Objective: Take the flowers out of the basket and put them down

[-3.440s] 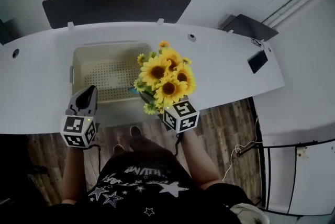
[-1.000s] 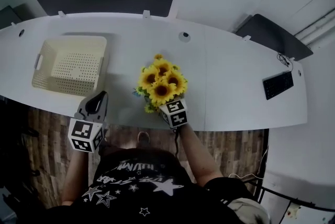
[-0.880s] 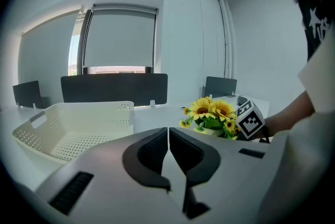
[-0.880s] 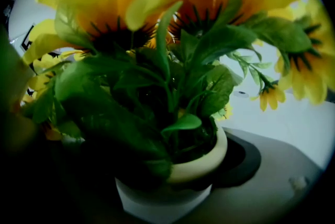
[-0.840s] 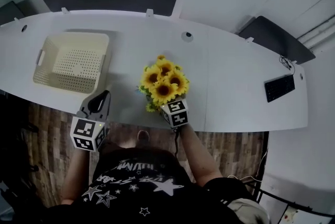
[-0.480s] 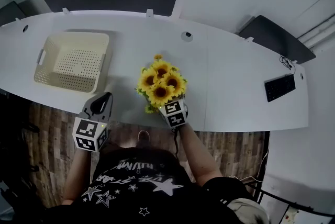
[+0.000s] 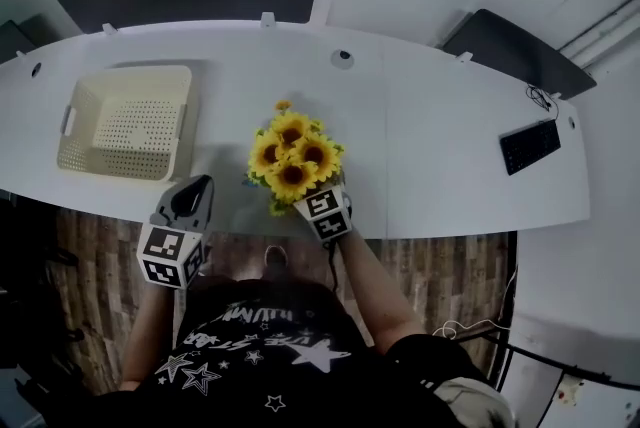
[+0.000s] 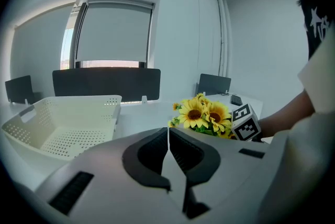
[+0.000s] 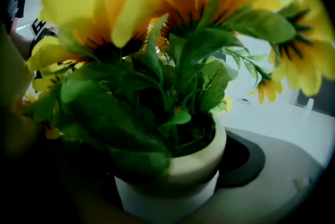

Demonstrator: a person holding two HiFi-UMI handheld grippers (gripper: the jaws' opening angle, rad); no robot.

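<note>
1. Flowers (image 7: 290, 156) at mid-frame in the head view, over the table (image 7: 430, 136) edge, well apart from the basket (image 7: 130, 71) at left. The right gripper (image 7: 318, 208) carries them.
2. Left gripper view: the left gripper (image 8: 168, 149) is pinched together and empty.
3. Right gripper view: the jaws clamp the pot (image 9: 188, 176). It is probably light and top-heavy, so grip its stiff rim, not the soft petals.

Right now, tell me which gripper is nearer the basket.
Left. The left gripper hangs just off the basket's near right corner, shut and empty; the right gripper is farther right, clamped on the flower pot.
</note>
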